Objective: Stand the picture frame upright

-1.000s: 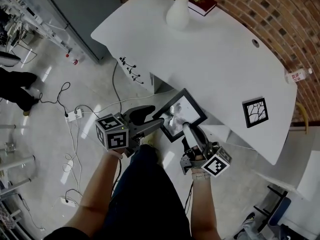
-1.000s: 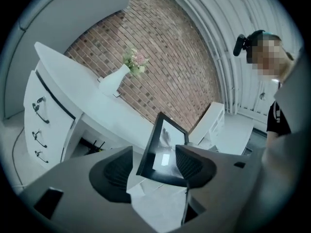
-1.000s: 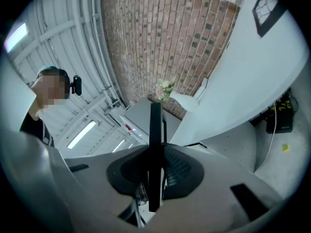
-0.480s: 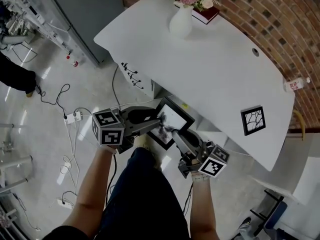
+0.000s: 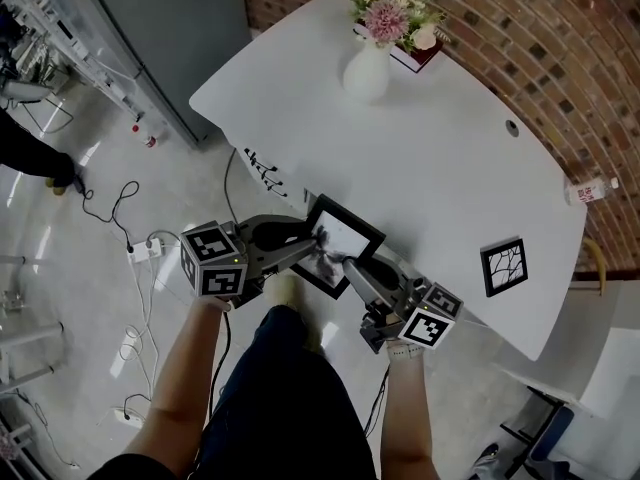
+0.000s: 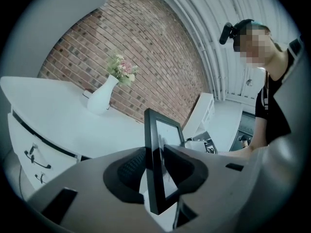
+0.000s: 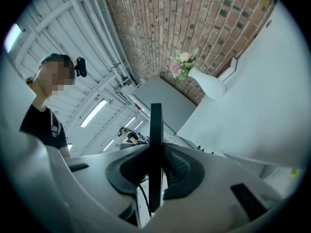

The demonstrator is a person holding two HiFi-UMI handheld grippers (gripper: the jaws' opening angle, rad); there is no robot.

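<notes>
— Location first: where's the black rectangular picture frame (image 5: pixel 345 234)?
— Tilted in the air, just off the white bench's (image 5: pixel 450 148) near edge. The left gripper's (image 5: pixel 318 248) jaws have just been closing onto its rim; the right gripper's (image 5: pixel 347 265) jaws pinch another edge.
— Handling?
— Probably light and stiff, with a fragile face. Grip the border only.

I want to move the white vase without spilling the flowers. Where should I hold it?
Hold the white vase around its narrow neck, coming level from the side. It stands upright, its belly looks wide and round, and flowers fill the top, probably blocking that way.
</notes>
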